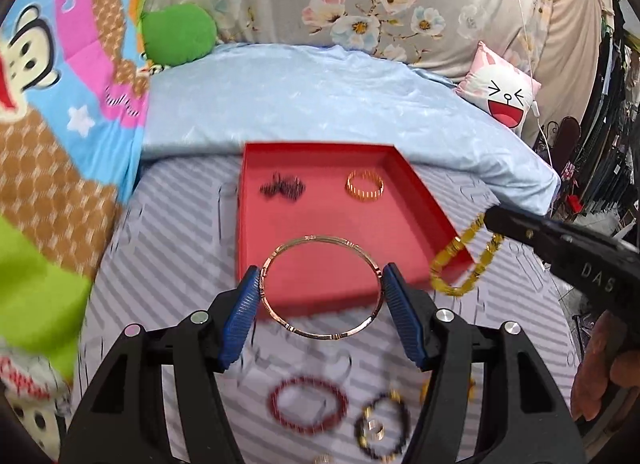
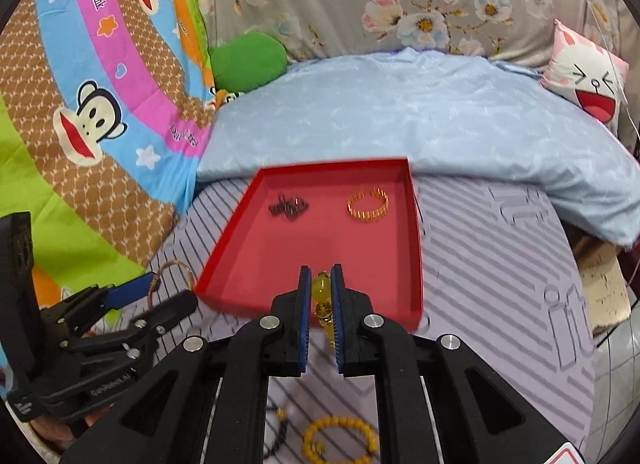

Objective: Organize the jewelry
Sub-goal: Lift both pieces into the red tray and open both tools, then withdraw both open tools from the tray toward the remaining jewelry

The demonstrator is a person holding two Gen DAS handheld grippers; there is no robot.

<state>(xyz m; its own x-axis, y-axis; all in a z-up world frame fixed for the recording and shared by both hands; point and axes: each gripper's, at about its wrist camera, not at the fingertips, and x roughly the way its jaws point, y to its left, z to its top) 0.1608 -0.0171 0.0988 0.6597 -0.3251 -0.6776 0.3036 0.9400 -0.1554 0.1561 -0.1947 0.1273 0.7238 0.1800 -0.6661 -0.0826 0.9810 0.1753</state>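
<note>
Left gripper (image 1: 322, 284) in the lower middle of the left wrist view, spread fairly wide and clamped across a thin rose-gold bangle (image 1: 320, 288), one blue pad (image 1: 242, 316) pressing each side. Bangle held up in front of the near edge of the red tray (image 1: 416, 200), which sits mid-frame on the striped grey sheet (image 1: 180, 224).

Right gripper (image 2: 321, 304) in the lower middle of the right wrist view, squeezed narrow, pinching a yellow bead bracelet (image 2: 323, 294) between the pads. Same bracelet dangling at the right edge of the left view, just past the tray's near right corner.

Inside the tray already: a dark tangled piece (image 2: 289, 206) toward the back left, and a gold ribbed cuff (image 2: 367, 205) toward the back right, well apart from each other.

Waiting on the sheet at the bottom of the left view: a red bead bracelet (image 1: 307, 404) and a black bead bracelet (image 1: 384, 428), kinda blurry. Bottom of the right view: another yellow bead bracelet (image 2: 340, 440), partly hidden behind the gripper.

Pale blue quilt (image 2: 400, 112) bunched behind the tray, green cushion (image 2: 248, 62) in the upper left.
</note>
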